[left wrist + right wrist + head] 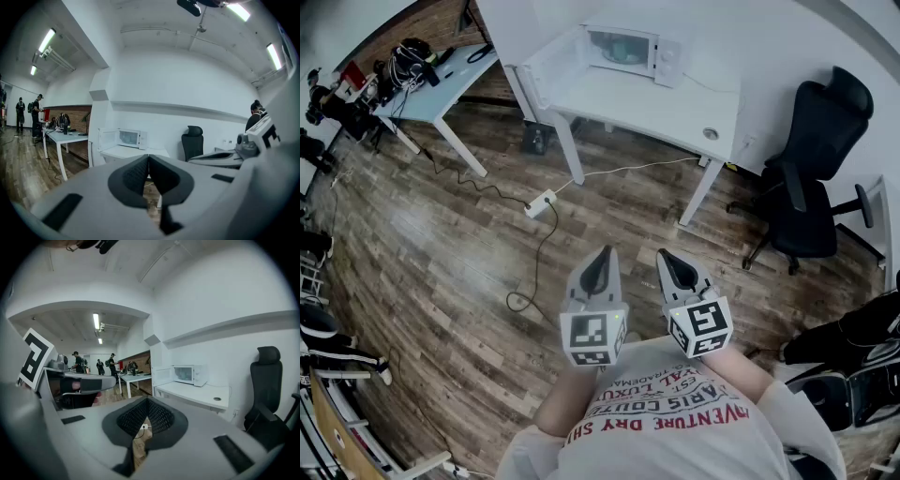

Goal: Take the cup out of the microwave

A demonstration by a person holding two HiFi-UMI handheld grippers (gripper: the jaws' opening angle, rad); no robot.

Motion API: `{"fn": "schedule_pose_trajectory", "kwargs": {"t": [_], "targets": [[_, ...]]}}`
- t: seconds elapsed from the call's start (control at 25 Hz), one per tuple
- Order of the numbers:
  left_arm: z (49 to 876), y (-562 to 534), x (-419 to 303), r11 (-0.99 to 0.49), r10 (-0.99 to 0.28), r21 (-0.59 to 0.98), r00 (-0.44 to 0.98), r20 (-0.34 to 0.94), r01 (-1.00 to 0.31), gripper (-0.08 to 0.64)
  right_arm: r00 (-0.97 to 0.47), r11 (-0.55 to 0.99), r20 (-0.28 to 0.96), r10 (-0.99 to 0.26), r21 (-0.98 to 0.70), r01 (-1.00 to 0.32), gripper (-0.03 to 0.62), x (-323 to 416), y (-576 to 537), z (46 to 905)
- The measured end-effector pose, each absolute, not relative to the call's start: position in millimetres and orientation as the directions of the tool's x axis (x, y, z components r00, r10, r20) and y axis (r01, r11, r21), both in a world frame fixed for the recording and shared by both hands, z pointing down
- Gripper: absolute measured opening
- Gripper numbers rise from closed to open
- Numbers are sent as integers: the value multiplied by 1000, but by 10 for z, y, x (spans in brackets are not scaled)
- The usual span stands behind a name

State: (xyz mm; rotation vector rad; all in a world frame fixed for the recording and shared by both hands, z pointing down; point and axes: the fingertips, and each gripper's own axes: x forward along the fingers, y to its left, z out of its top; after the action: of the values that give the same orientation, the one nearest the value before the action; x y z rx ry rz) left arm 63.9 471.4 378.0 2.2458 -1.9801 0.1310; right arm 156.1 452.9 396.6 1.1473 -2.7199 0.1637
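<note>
Both grippers are held up close to the person's chest, side by side and well back from the bench [675, 111]. The left gripper [602, 253] has its jaws pressed together with nothing between them. The right gripper [668, 255] is the same: tips meeting, empty.

Across the wooden floor [441, 253], the white microwave [667, 56] sits at the back of the bench with its door [546, 64] swung wide to the left. The cup [623, 47] is inside the cavity. From here it's only a pale greenish shape, too small to read any detail.

A black chair [806, 187] stands to the right of the bench. The person's shirt [675, 422] carries red print, upside down from above. I can pick out "VENTURE DRY SH" and "ARIS COUTU", and the rest is cut off.
</note>
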Motion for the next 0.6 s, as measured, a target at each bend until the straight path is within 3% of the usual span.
{"fn": "schedule_pose_trajectory", "kwargs": {"t": [0.6], "targets": [[3843,4542,405,-125,-977,64,134,165,-990,8,-697,705,225,-681,-56,-707,5,1311,4340,4017]]}}
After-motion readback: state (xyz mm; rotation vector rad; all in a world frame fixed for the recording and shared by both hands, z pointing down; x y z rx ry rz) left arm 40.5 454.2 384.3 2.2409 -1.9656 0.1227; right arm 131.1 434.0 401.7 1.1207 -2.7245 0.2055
